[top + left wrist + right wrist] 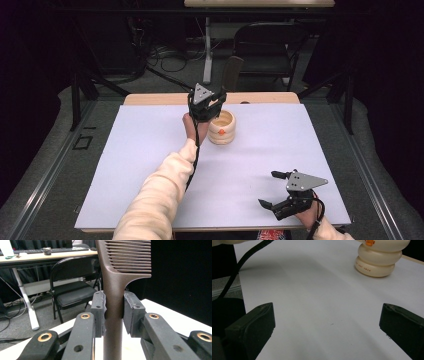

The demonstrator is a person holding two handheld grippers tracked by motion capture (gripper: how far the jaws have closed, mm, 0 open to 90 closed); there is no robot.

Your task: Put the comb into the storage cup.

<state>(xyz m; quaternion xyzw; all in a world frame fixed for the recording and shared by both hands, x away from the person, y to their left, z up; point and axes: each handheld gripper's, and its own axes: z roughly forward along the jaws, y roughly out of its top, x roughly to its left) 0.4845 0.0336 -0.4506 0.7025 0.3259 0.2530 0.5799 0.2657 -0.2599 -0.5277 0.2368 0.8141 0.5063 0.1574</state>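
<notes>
The left gripper (212, 102) holds a brown comb (117, 277) upright, its jaws closed on the handle just below the teeth, as the left gripper view shows plainly. In the high view this gripper hangs near the far edge of the table (150, 165), just beside and slightly above a cream, ribbed cup (222, 127) with an orange mark on its front. The comb's toothed end rises above the gripper; whether its lower end has entered the cup's mouth cannot be told from these pictures, since the gripper hides that spot.

The right gripper (280, 202) rests near the table's near right corner, well apart from the cup, with its jaws spread wide and nothing between them. The right gripper view looks across the bare white surface toward the cup (378, 258).

As a judgement, the work looks like standing the comb in the cup. The pick-up is done and the comb is carried to the cup; what remains is to lower the handle into the opening and let go. The right gripper seems to have no part at this stage.
</notes>
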